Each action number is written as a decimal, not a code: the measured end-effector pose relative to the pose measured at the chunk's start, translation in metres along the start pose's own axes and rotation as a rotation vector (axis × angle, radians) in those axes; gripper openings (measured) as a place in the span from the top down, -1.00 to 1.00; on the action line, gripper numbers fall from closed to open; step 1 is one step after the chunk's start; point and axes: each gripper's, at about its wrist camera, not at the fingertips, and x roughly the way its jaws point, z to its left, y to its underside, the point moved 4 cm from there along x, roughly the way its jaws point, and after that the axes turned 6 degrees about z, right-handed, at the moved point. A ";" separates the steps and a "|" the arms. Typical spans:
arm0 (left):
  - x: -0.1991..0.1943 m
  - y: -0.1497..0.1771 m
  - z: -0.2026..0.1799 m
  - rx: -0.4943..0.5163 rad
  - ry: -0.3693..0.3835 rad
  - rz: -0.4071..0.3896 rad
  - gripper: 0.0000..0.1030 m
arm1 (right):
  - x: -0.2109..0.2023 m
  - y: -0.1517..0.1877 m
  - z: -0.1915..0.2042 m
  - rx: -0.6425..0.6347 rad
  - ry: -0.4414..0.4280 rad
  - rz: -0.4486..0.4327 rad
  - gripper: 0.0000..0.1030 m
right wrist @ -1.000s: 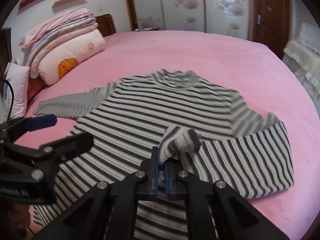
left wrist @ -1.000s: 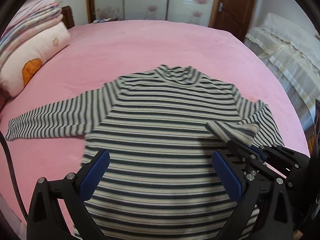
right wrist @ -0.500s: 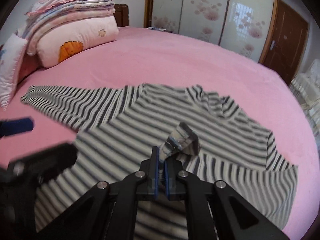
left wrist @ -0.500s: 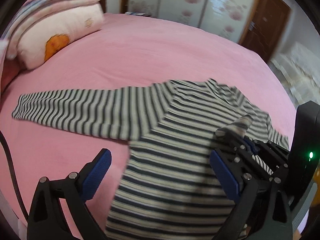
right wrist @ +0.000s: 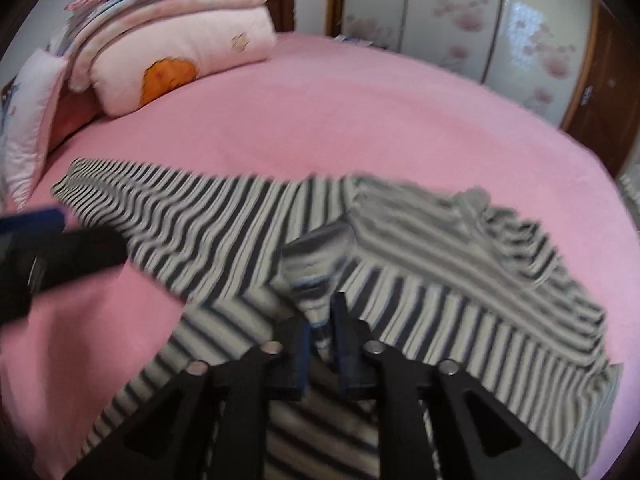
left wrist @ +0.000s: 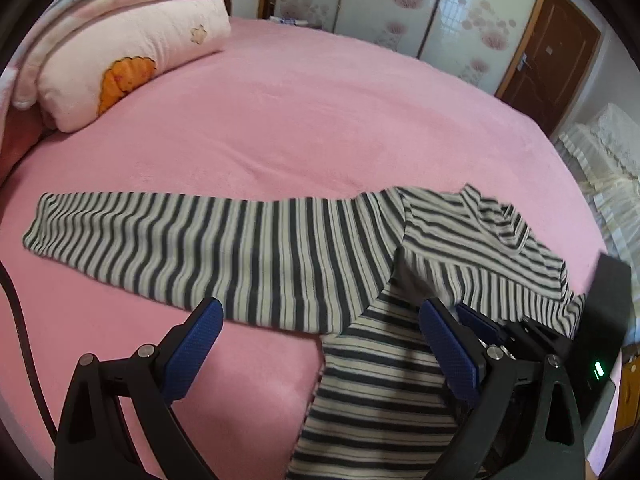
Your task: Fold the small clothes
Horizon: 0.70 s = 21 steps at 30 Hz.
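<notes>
Striped shirt, no legible writing

The striped shirt is soft ribbed knit cloth; the bed wears matt pink fleece; wardrobe doors look glossy.

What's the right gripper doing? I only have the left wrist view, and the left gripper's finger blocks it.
Observer: The right gripper has just been opening its jaws. The sleeve cuff sits between them, and the pads look clear of it, though the picture is blurred.
Operator: Where's the cuff sitting?
Observer: Over the striped shirt body, close to where the outstretched sleeve joins it.
</notes>
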 end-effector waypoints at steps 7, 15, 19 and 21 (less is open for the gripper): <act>0.033 -0.005 -0.028 0.098 0.075 0.106 -0.90 | -0.022 0.028 -0.014 0.009 -0.107 -0.047 -0.03; 0.071 0.003 -0.059 0.175 0.126 0.284 -0.61 | -0.041 0.035 -0.037 0.008 -0.084 -0.066 -0.03; 0.081 0.014 -0.049 0.043 0.229 0.372 -0.49 | -0.053 0.049 -0.061 0.044 -0.069 -0.071 -0.03; 0.079 0.020 -0.044 -0.033 0.300 0.381 -0.49 | -0.059 0.058 -0.071 0.066 -0.067 -0.076 -0.03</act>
